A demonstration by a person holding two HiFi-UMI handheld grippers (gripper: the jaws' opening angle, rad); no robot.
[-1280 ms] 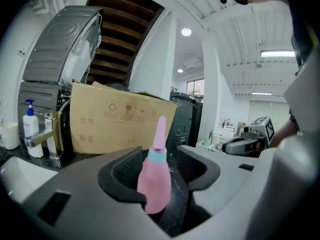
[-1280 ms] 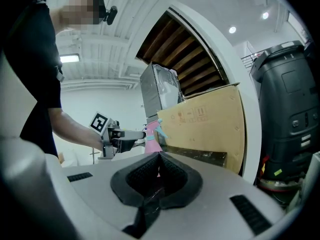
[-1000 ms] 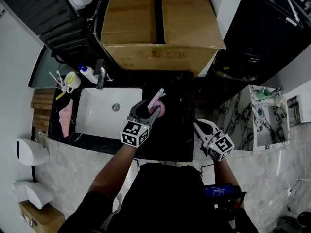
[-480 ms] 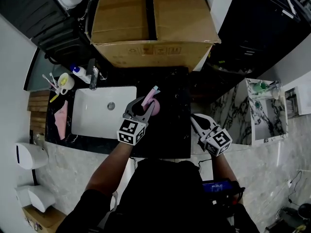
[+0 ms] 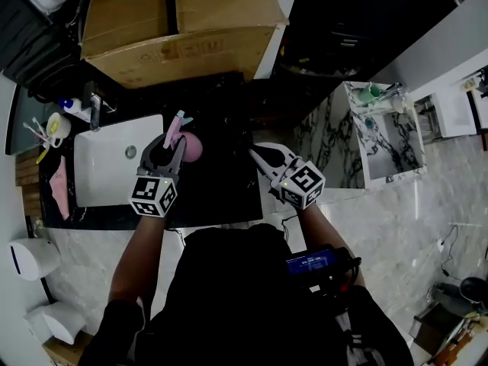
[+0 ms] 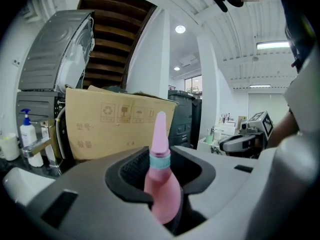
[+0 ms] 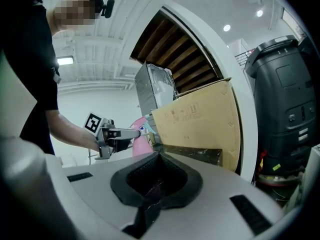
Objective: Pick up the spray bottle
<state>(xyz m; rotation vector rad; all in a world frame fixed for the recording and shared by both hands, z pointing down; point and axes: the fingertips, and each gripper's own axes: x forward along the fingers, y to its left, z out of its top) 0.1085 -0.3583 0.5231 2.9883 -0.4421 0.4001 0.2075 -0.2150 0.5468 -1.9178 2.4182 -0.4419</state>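
The left gripper (image 5: pixel 174 146), centre left in the head view, has just been closing and grips the bottle (image 6: pixel 161 194), jaws half apart. Next, I judge, lift straight up. The right gripper (image 5: pixel 258 155) is closed and empty.

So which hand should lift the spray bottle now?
Left. The left gripper's jaws have just been closing on the pink spray bottle, which stands between them. The right gripper is shut on nothing and held apart from the bottle.

Ahead of me a big cardboard box (image 5: pixel 179 21) sits behind the black worktop (image 5: pixel 221 189). To my left, the white sink (image 5: pixel 103 174), its tap (image 5: pixel 94 114), a pump bottle (image 5: pixel 71 106) and a toothbrush cup (image 5: pixel 53 128).
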